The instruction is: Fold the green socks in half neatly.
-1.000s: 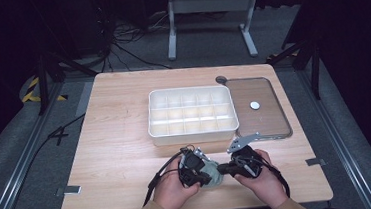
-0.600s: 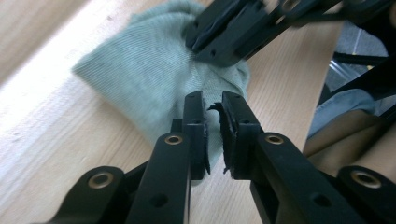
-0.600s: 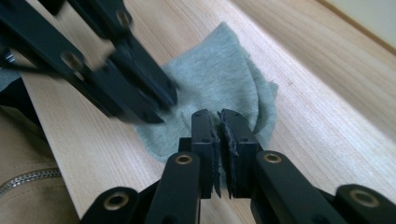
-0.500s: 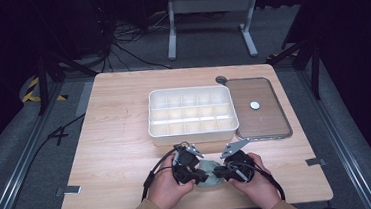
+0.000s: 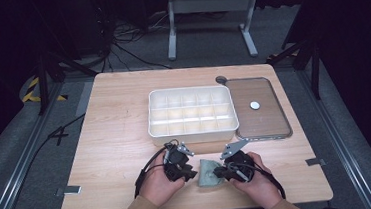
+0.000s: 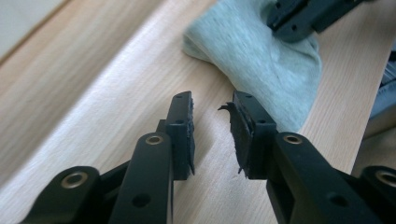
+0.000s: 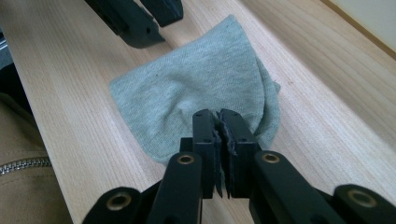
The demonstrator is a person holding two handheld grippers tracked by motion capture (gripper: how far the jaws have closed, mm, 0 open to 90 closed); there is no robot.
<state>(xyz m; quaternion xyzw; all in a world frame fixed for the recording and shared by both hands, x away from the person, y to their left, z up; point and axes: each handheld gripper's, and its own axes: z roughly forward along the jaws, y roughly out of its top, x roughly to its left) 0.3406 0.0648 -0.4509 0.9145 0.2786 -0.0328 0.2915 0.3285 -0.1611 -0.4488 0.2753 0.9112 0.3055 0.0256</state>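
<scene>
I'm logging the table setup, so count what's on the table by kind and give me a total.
Grey cloth: 1
White compartment tray: 1
Clear lid with a white knob: 1
Total: 3

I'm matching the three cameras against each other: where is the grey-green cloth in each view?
High view: cloth near the table's front edge, between both hands.
Left gripper view: cloth upper right, beyond the open tongs.
Right gripper view: cloth centre, pinched by the shut tongs.
Shared landmark: light wood table.

cloth (image 7: 205, 88): grey soft knit | table (image 5: 116, 140): matt pale wood | tray (image 5: 192, 112): white plastic
</scene>
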